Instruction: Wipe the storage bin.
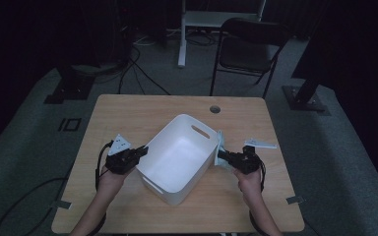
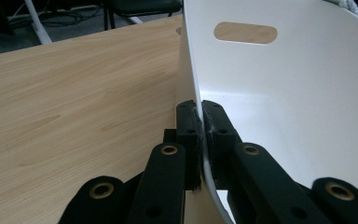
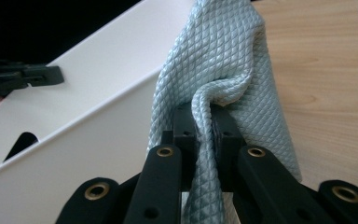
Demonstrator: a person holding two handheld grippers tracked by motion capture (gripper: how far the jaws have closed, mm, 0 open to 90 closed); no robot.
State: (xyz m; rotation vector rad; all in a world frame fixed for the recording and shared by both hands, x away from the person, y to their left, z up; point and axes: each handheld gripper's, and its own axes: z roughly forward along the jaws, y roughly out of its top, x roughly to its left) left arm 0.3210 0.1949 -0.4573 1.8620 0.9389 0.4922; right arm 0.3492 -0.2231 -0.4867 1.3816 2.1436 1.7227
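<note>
While you hold both hands at the near half of the worktop (image 1: 128,110), your left gripper (image 1: 140,152) is clamped on the rim of the white bin (image 1: 177,157), and your right gripper (image 1: 225,155) is clamped on a pale blue cloth (image 1: 220,150).

Bin: plain white plastic, rectangular with rounded corners, open top, nothing visible inside. It sits near the middle of the light wood worktop, turned diagonally to the edges. An oval handle slot is cut in the far end wall; another slot shows on the near end. In the left gripper view the left gripper (image 2: 200,122) has its jaws closed on the thin wall of the bin (image 2: 298,93), one jaw outside, one inside, and the far slot shows wood through it.

Cloth: light blue-grey, quilted diamond texture, soft and folded. In the right gripper view the right gripper (image 3: 204,122) pinches a bunched fold of the cloth (image 3: 223,60), and the rest stands up above the jaws and drapes down the right side. It sits just beside the outer wall of the bin (image 3: 102,93) on your right side; whether it touches that wall is unclear.

Behind the worktop, a dark folding chair (image 1: 248,49) stands on the grey floor.
</note>
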